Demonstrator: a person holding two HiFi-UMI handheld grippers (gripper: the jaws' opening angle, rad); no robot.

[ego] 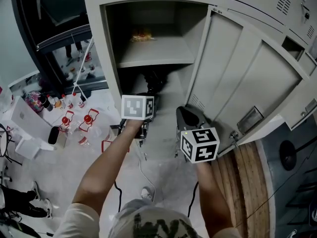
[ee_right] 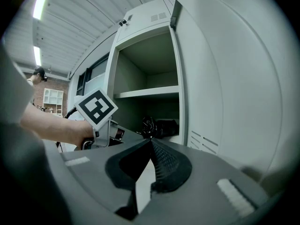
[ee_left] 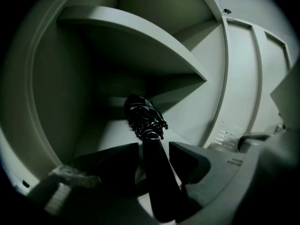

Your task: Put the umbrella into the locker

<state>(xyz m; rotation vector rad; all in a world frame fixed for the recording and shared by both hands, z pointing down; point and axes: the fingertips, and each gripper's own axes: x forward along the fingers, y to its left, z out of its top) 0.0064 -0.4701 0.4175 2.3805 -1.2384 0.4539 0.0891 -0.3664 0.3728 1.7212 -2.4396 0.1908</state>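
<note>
The black folded umbrella (ee_left: 143,116) lies in the locker's dark lower compartment, under the shelf (ee_left: 140,41), with its handle (ee_left: 158,177) pointing back out at me. My left gripper (ee_left: 153,146) stands open around that handle, a thin gap showing on each side. In the head view the umbrella (ego: 153,83) is a dark shape inside the locker (ego: 156,58), just beyond the left gripper (ego: 147,97). My right gripper (ego: 185,114) hangs shut and empty beside the open door (ego: 237,83). From the right gripper view, its own gripper (ee_right: 151,142) has its tips together, and the umbrella (ee_right: 161,127) shows past them.
A yellow thing (ego: 141,33) lies on the locker's upper shelf. On the floor at the left stand red-capped bottles (ego: 74,123) and white boxes (ego: 27,118). A cable (ego: 143,172) runs across the floor below me. A wooden strip (ego: 247,182) lies at the right.
</note>
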